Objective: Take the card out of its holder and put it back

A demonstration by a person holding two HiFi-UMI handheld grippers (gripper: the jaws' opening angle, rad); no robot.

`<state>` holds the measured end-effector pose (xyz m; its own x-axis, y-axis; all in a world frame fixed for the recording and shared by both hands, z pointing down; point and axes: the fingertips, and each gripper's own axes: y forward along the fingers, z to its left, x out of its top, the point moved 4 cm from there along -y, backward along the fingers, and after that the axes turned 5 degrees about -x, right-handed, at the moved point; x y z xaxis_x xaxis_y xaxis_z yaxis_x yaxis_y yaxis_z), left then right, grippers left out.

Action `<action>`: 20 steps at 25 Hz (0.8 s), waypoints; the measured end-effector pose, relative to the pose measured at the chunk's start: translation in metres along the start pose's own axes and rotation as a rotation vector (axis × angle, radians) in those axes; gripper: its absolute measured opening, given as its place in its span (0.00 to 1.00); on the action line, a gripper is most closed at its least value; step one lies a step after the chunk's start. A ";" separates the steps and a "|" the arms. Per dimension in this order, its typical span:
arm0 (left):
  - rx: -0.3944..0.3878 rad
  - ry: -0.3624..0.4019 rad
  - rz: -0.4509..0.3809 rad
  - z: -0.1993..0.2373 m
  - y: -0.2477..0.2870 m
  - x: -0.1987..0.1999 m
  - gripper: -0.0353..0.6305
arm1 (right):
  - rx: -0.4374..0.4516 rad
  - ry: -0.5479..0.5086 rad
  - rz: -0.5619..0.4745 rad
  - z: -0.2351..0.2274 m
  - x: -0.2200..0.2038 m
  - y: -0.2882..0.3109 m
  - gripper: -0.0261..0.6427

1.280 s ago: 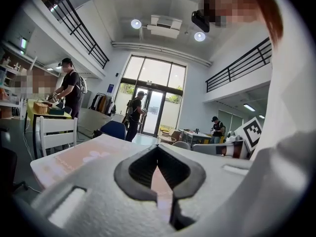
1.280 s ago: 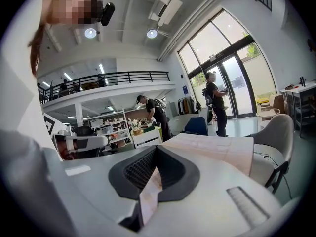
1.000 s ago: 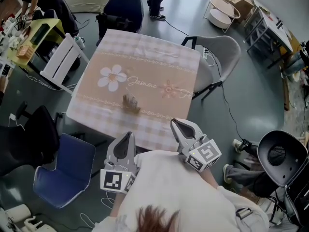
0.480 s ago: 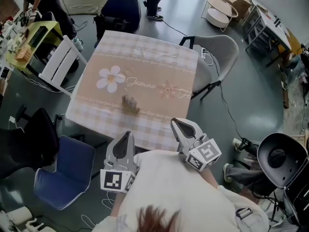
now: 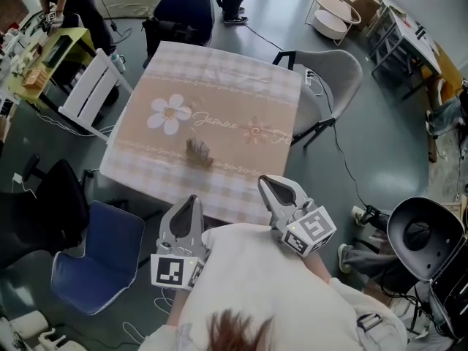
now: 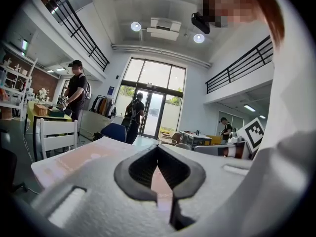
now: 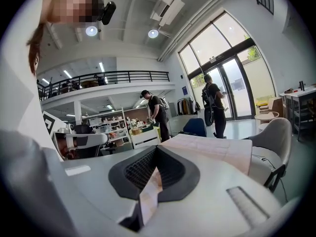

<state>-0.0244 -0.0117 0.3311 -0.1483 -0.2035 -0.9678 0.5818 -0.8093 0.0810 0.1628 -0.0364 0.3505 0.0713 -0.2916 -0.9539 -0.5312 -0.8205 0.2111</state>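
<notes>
A small brownish card holder [image 5: 197, 152] with its card stands on the pink flowered tablecloth [image 5: 219, 86], in the table's near half. Both grippers hover at the table's near edge, close to the person's chest and well short of the holder. My left gripper [image 5: 191, 200] points toward the table with its jaws together and nothing between them; the left gripper view [image 6: 158, 149] shows the tips meeting. To its right, my right gripper [image 5: 269, 184] is also shut and empty, its tips meeting in the right gripper view [image 7: 157, 150]. Neither gripper view shows the holder.
Chairs ring the table: a blue one [image 5: 99, 258] at the near left, a white slatted one [image 5: 91, 93] at the left, a grey one [image 5: 333, 82] at the right, a dark blue one [image 5: 183, 9] at the far side. A black stool [image 5: 420, 240] stands at the right. People stand beyond.
Both grippers stay where they were, shut. Only the head view has shifted slightly.
</notes>
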 end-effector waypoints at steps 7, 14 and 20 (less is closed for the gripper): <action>0.006 -0.023 -0.012 0.004 -0.010 -0.001 0.05 | -0.007 -0.030 -0.037 0.007 0.013 0.007 0.03; 0.036 -0.043 -0.018 0.007 -0.022 -0.003 0.05 | 0.042 -0.052 -0.042 0.018 0.021 0.025 0.04; 0.070 -0.066 -0.022 0.017 -0.034 -0.003 0.05 | 0.058 -0.064 -0.041 0.023 0.025 0.043 0.09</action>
<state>-0.0570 0.0073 0.3351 -0.2140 -0.2189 -0.9520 0.5206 -0.8502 0.0785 0.1227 -0.0675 0.3306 0.0406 -0.2248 -0.9736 -0.5771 -0.8007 0.1608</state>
